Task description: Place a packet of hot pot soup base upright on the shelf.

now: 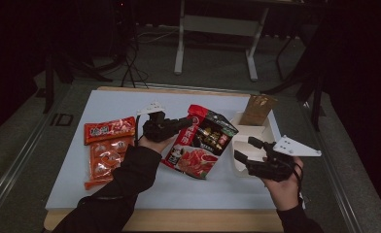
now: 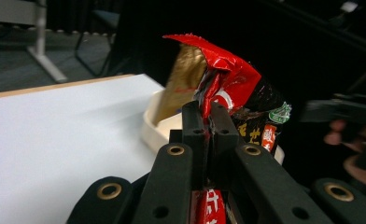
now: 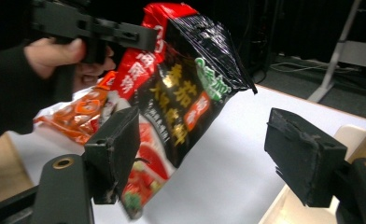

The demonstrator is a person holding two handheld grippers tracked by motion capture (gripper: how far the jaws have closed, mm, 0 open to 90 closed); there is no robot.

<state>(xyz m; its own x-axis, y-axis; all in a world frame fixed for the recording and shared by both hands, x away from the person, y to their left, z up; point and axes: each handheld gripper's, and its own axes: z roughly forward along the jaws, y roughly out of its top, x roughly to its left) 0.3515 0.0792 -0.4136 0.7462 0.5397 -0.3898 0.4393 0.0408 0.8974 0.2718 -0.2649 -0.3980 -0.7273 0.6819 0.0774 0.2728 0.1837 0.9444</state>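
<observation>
My left gripper (image 1: pixel 188 121) is shut on the top red edge of a red and black snack bag (image 1: pixel 200 141), holding it tilted above the white board (image 1: pixel 130 189). In the left gripper view the jaws pinch the bag's (image 2: pixel 228 84) crumpled red corner. My right gripper (image 1: pixel 242 149) stands open near the front of the white tray (image 1: pixel 238 165), with nothing between its fingers. The right gripper view shows the bag (image 3: pixel 181 93) hanging ahead of the open jaws, with the left gripper (image 3: pixel 144 37) clamped at the bag's top. A brown packet (image 1: pixel 258 110) stands upright in the tray's far end.
Two orange-red snack packs (image 1: pixel 109 129) (image 1: pixel 105 159) lie on the left of the board. Table legs (image 1: pixel 179 43) and cables stand on the dark floor beyond the far edge. Bare board lies in front of the bag.
</observation>
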